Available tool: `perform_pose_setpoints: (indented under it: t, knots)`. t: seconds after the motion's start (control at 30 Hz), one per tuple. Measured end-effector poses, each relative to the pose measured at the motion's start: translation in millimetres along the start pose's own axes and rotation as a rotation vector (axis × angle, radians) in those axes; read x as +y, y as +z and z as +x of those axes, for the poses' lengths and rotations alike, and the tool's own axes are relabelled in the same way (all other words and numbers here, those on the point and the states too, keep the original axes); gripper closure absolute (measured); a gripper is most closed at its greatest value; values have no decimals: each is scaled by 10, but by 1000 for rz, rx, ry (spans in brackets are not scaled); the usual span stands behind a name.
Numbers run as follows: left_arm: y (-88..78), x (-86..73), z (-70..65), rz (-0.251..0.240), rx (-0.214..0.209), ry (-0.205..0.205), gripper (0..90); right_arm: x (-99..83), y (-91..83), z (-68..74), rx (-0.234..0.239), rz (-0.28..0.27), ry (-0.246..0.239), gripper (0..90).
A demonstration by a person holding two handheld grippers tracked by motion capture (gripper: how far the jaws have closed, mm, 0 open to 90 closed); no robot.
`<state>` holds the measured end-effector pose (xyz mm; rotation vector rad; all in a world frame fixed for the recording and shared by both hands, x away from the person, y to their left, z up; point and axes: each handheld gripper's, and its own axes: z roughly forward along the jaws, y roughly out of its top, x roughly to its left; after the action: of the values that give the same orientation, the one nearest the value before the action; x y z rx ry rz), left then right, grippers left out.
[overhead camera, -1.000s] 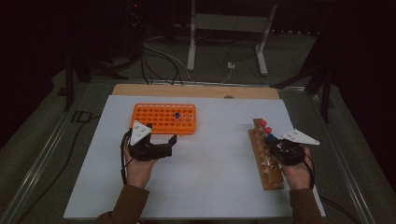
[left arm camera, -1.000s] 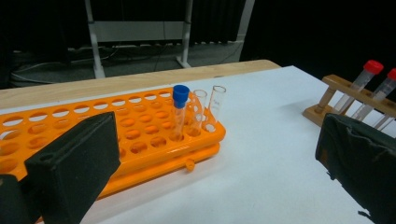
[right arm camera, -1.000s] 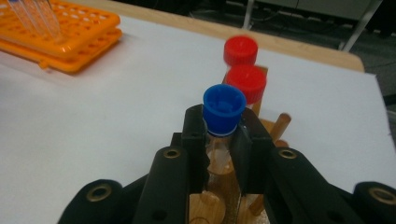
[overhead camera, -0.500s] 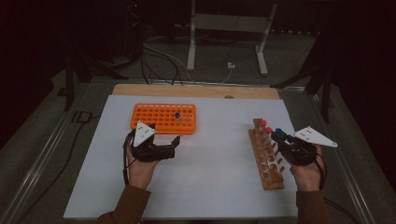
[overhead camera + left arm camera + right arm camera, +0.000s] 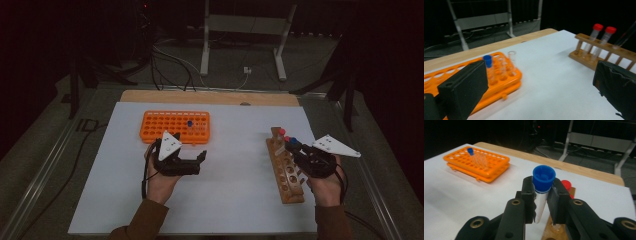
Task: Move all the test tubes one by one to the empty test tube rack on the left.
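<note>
My right gripper (image 5: 296, 148) is shut on a clear tube with a blue cap (image 5: 543, 180), held upright over the far end of the wooden rack (image 5: 285, 172). A red-capped tube (image 5: 566, 184) stands in that rack just behind it. In the left gripper view, two red-capped tubes (image 5: 597, 28) stand at the wooden rack's (image 5: 587, 58) far end. My left gripper (image 5: 200, 159) hovers open and empty in front of the orange rack (image 5: 165, 126). That rack holds a blue-capped tube (image 5: 488, 61) and some uncapped clear tubes (image 5: 511, 57).
A white sheet (image 5: 235, 190) covers the table, with a wooden strip (image 5: 210, 97) along its far edge. A metal stand (image 5: 240, 45) and cables lie on the floor beyond. Open sheet lies between the two racks.
My right hand has shifted slightly right with the blue-capped tube still in the jaws. The left hand has stayed put.
</note>
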<state>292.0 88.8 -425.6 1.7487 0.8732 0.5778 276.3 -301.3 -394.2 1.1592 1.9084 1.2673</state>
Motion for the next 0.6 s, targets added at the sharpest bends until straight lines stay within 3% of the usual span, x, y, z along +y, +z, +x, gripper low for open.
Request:
perform_pose_setpoints:
  t: [0.43,0.6]
  knots:
    - [360,123,-465,35,-136,104,42,-9,138,257,95,30,-29,766]
    - [482,139,-611,42,-189,119,76,-20,186,340,129,41,-34,766]
